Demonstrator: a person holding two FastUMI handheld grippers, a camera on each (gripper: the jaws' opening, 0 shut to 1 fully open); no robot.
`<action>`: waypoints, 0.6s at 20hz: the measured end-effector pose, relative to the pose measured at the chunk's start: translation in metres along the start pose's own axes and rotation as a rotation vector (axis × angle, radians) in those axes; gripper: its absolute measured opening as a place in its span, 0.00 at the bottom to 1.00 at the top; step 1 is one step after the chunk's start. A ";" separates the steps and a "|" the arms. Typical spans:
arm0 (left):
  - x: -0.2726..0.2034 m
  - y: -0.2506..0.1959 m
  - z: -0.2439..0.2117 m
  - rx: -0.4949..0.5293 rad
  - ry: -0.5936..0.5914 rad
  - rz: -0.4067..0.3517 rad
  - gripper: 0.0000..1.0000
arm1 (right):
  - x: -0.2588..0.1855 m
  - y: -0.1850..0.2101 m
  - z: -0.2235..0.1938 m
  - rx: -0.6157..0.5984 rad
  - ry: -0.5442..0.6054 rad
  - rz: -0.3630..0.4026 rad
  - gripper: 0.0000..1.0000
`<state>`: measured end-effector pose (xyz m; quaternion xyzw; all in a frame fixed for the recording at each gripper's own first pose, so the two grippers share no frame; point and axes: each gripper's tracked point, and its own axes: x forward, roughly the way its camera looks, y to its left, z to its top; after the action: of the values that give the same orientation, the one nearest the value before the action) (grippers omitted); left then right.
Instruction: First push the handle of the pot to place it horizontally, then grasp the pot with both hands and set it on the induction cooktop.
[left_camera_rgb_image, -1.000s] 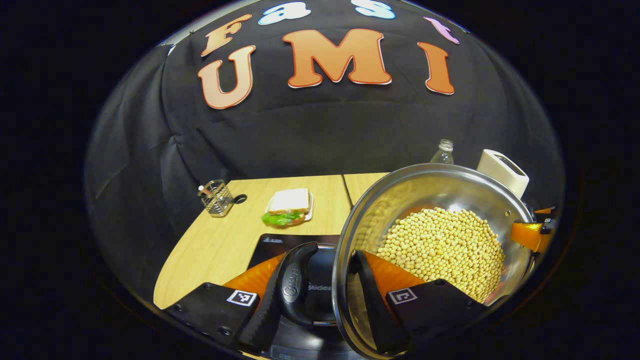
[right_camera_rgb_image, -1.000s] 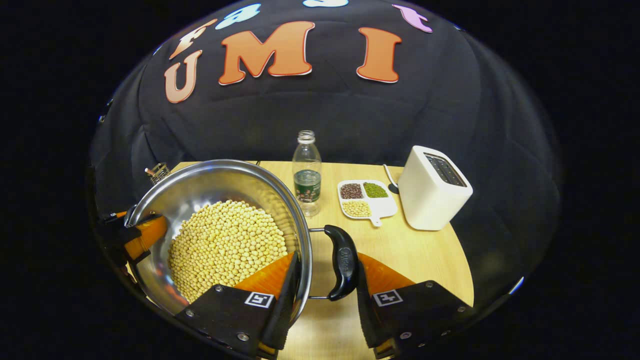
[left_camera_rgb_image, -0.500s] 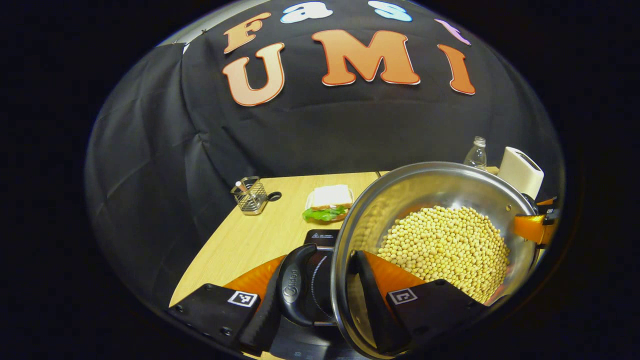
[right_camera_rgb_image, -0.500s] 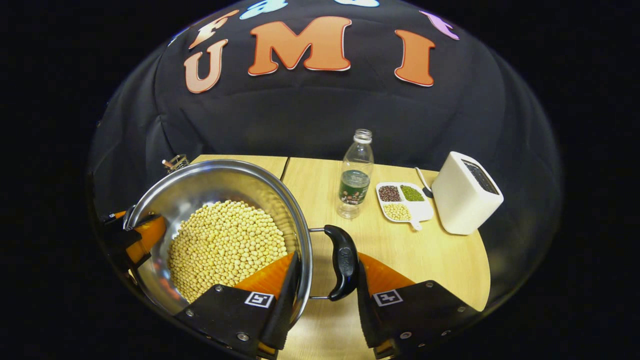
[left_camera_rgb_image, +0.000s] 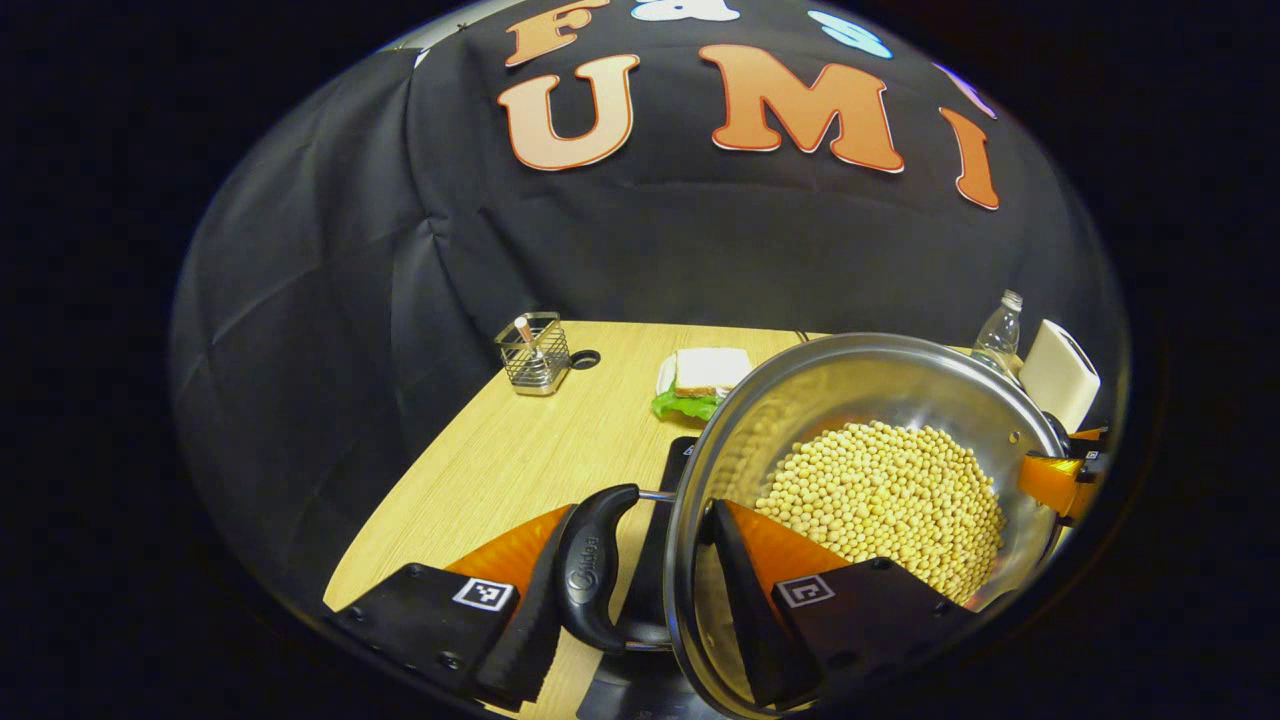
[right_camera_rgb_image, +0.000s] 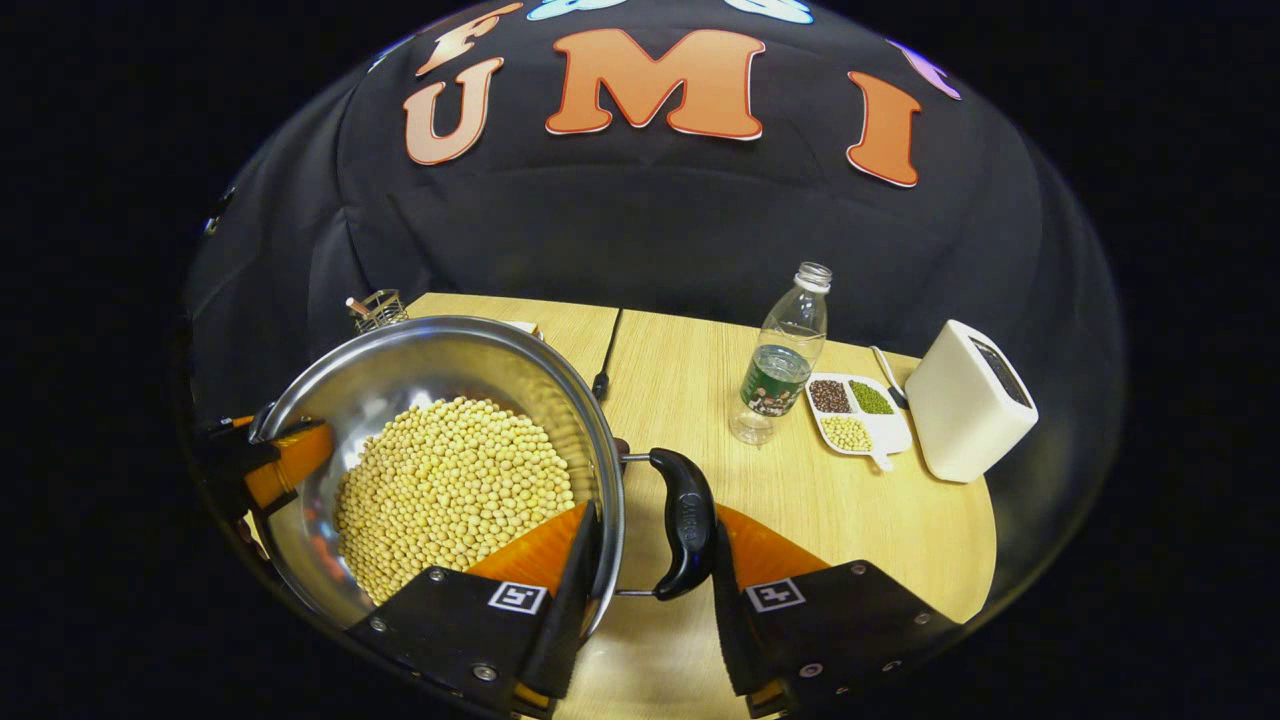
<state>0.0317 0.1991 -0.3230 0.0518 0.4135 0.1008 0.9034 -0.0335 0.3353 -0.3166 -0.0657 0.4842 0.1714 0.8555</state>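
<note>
Between my two hand-held grippers, L (left_camera_rgb_image: 640, 600) & R (right_camera_rgb_image: 645, 590), each clamped on a side handle: steel pot (right_camera_rgb_image: 420, 360) w/ soybeans (right_camera_rgb_image: 455, 490).

A bottle (right_camera_rgb_image: 783, 352), bean tray (right_camera_rgb_image: 858, 412), toaster (right_camera_rgb_image: 970, 402), sandwich (left_camera_rgb_image: 704, 378) and wire caddy (left_camera_rgb_image: 535, 352) stand on the table (right_camera_rgb_image: 800, 500).

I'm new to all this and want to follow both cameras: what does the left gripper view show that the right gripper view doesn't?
Left gripper view: a sandwich and part of the dark cooktop beneath the pot.

Right gripper view: a white tray of sorted beans.

Shared: the steel pot of soybeans, held at each handle by tongs, left tongs and right tongs; also the bottle, toaster, wire basket and wooden table.
</note>
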 end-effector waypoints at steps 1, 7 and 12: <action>0.005 0.003 -0.003 0.000 0.007 0.000 0.81 | 0.005 0.001 -0.002 0.000 0.009 0.000 0.58; 0.032 0.003 -0.018 -0.005 0.050 -0.014 0.80 | 0.022 0.012 -0.016 -0.011 0.048 -0.009 0.58; 0.047 -0.003 -0.017 -0.003 0.074 -0.035 0.77 | 0.029 0.015 -0.026 -0.017 0.074 -0.024 0.58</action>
<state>0.0493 0.2071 -0.3691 0.0394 0.4475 0.0871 0.8892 -0.0463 0.3490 -0.3542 -0.0853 0.5133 0.1626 0.8384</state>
